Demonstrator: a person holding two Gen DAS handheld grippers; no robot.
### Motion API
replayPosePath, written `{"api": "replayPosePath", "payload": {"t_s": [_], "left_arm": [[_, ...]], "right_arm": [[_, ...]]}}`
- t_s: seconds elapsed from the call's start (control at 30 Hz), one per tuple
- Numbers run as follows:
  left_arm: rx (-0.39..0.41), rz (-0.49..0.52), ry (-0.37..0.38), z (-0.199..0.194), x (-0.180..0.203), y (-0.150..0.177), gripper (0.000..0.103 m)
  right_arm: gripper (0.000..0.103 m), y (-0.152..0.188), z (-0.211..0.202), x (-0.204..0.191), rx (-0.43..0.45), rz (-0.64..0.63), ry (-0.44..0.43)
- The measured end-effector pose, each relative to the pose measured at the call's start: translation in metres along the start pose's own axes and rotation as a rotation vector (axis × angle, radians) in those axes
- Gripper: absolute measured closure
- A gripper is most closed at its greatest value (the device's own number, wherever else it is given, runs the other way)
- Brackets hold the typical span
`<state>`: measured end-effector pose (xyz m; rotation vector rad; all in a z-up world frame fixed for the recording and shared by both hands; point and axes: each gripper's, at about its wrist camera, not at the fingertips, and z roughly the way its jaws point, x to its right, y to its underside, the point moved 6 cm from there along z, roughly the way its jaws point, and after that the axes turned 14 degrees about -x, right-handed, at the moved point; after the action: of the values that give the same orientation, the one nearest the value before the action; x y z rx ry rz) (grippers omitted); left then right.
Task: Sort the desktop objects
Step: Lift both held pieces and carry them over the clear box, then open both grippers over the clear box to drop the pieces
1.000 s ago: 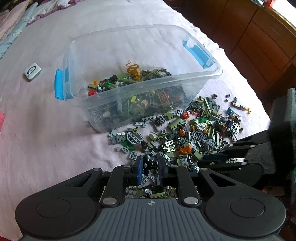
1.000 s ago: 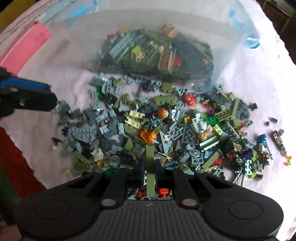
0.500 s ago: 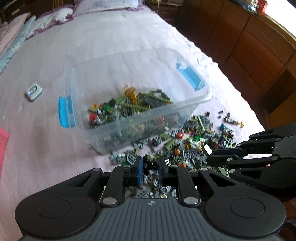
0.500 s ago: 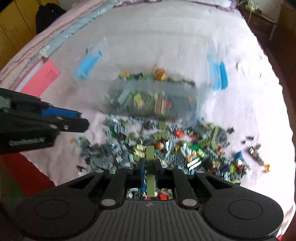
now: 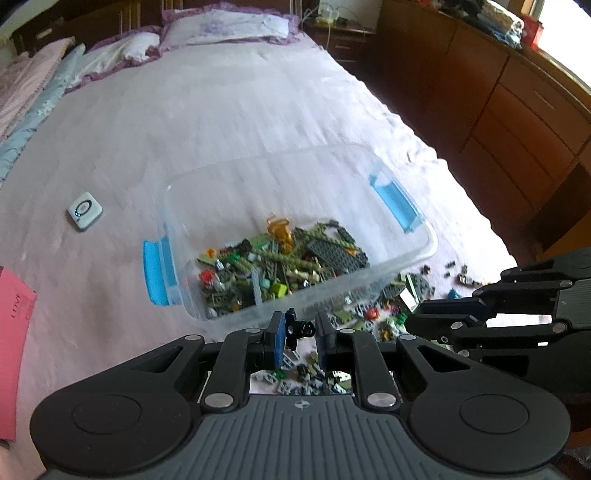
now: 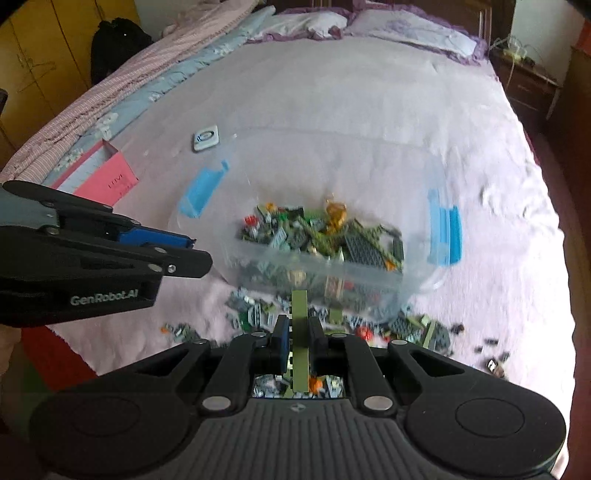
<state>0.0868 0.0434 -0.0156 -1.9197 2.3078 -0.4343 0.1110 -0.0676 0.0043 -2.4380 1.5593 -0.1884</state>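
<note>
A clear plastic bin (image 5: 413, 254) with blue handles holds many small building bricks on a pink bed cover; it also shows in the right wrist view (image 6: 417, 280). A loose pile of bricks (image 5: 373, 314) lies in front of it, seen too in the right wrist view (image 6: 255, 314). My left gripper (image 5: 300, 328) is shut on a small black piece (image 5: 301, 328), raised near the bin's front wall. My right gripper (image 6: 297, 332) is shut on a long olive-green brick (image 6: 300, 332), raised above the pile. Each gripper shows in the other's view (image 5: 498, 317) (image 6: 110, 254).
A small white device (image 5: 84, 210) lies on the bed left of the bin. A pink card (image 6: 107, 177) lies at the left edge. Pillows (image 5: 229, 26) are at the far end. Wooden cabinets (image 5: 517, 92) stand beyond the bed's right edge.
Both grippers have lifted up and back from the pile, each keeping its piece, so the bin and pile look smaller and lower in both views.
</note>
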Motion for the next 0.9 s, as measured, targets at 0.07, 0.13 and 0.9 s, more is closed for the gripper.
{"api": "replayPosePath", "payload": {"t_s": [0.07,0.13,0.9], "left_arm": [[0.006,-0.004,0.001,-0.002,-0.003,-0.006,0.084],[0.010,-0.005,0.000,-0.003,-0.005,-0.011,0.084],[-0.036,-0.014,0.020,0.034,-0.026,-0.066,0.083]], "right_arm": [[0.091,-0.009,-0.004,0.000,0.009,-0.008,0.003],[0.091,-0.016,-0.009,0.000,0.017,-0.014,0.007],[0.091,-0.079,0.016,0.028,-0.001,0.017,0.014]]}}
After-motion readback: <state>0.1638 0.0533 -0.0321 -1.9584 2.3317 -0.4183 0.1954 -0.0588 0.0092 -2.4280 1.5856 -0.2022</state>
